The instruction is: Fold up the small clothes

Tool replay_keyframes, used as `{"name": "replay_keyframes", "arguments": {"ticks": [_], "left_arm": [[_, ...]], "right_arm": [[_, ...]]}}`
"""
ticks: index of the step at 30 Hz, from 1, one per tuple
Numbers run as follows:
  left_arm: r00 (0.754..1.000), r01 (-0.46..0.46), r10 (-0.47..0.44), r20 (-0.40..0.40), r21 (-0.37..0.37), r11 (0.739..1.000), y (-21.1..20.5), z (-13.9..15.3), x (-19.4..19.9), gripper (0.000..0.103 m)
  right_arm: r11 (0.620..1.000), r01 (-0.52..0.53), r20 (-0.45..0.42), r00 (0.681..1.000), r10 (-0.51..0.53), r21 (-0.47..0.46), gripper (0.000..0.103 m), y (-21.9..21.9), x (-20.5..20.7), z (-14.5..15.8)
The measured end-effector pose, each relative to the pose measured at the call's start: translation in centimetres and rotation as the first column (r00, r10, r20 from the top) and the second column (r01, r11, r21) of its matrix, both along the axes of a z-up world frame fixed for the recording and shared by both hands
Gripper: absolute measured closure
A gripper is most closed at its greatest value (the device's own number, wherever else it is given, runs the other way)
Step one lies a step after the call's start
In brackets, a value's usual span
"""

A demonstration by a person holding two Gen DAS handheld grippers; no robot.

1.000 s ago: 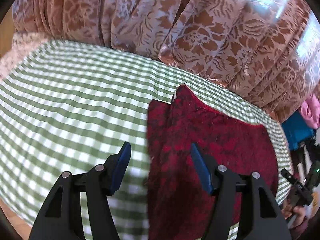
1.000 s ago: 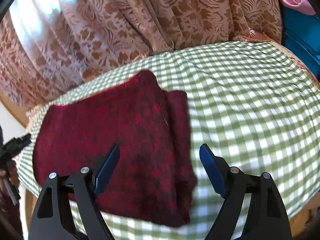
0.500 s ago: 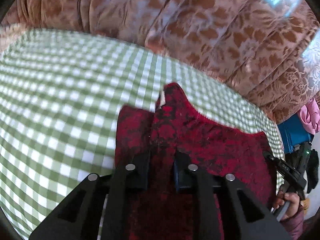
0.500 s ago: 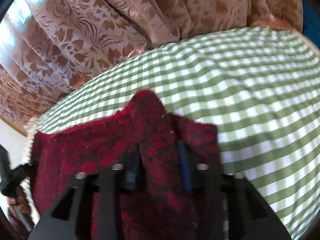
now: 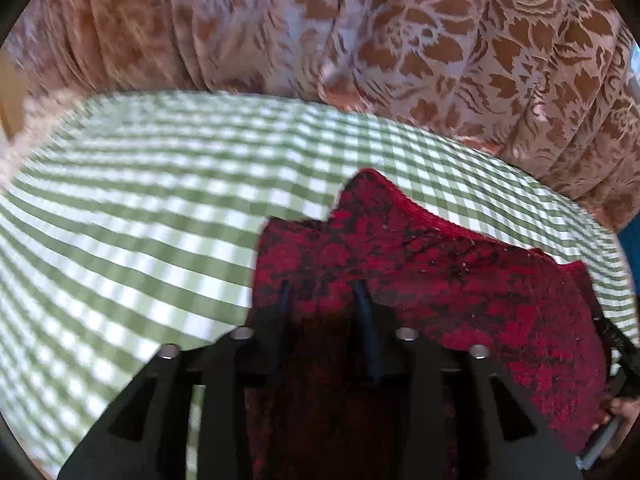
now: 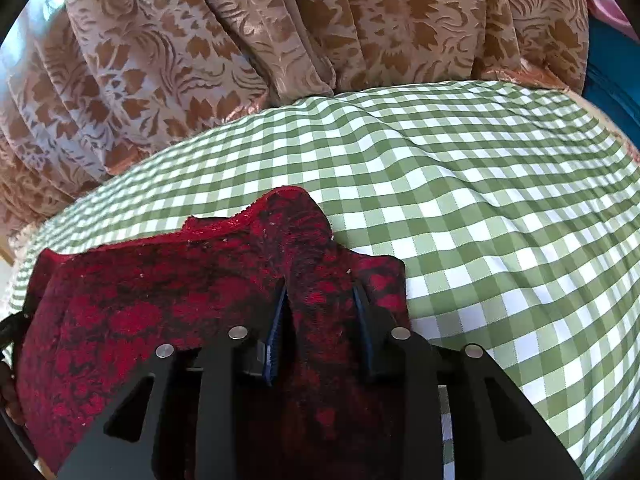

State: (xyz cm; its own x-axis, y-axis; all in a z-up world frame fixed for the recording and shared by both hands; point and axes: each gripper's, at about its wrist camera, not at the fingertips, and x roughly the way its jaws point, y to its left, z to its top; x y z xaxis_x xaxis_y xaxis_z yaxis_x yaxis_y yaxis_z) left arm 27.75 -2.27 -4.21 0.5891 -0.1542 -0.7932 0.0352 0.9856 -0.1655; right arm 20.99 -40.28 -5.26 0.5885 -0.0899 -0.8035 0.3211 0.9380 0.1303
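Both grippers are clamped on the near edge of the red garment (image 6: pixel 168 312), one at each end: the left gripper (image 5: pixel 324 300) has its fingers pinched on a raised ridge of cloth near the garment's left side, the right gripper (image 6: pixel 320 300) pinches a like ridge near its right side. Judgement: the step in hand is the lift-and-carry of the near edge for a fold toward the far edge. To do it well, raise both ends level and together, keep the cloth between them lightly taut so that no sag forms mid-span, carry over and lay the near edge onto the far hem, then let go only once the layer lies flat. Uneven height would skew the fold; a thick pile may slip if the bite is shallow. The garment is a fuzzy, deep red knit with dark mottling, flecked with pale lint, a bright red hem along its far edge, one far corner peaked upward. It lies on the green-and-white checked tablecloth (image 6: pixel 480 208), toward the near edge of the table, with the patterned curtain (image 6: pixel 280 32) beyond.
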Motion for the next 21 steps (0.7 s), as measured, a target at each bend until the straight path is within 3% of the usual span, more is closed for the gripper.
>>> {"name": "replay_keyframes", "arguments": {"ticks": [3,6,8,15,21], "left_arm": [[0.998,-0.023,0.020,0.068,0.044,0.999,-0.1,1.9,-1.7,0.061],[0.989,-0.021,0.014,0.146,0.052,0.998,-0.2,3.3,-3.7,0.060],[0.987,-0.020,0.012,0.160,0.050,0.999,-0.3,3.9,-4.6,0.060],[0.981,0.003,-0.010,0.195,0.033,0.999,-0.1,5.0,-7.5,0.059],[0.976,0.015,-0.019,0.217,0.019,1.000,-0.3,5.6,-9.4,0.058]], "right_arm": [[0.999,0.010,0.018,1.000,-0.011,0.046,0.066,-0.5,-0.2,0.2],[0.998,0.012,0.019,1.000,-0.013,0.054,0.050,-0.5,-0.2,1.0],[0.998,0.027,0.018,0.999,-0.028,0.052,0.017,-0.5,-0.5,1.6],[0.996,0.057,0.031,0.998,-0.060,0.072,0.016,-1.4,-3.3,2.9],[0.986,0.069,0.031,0.997,-0.075,0.149,0.016,-2.8,-6.2,3.1]]}}
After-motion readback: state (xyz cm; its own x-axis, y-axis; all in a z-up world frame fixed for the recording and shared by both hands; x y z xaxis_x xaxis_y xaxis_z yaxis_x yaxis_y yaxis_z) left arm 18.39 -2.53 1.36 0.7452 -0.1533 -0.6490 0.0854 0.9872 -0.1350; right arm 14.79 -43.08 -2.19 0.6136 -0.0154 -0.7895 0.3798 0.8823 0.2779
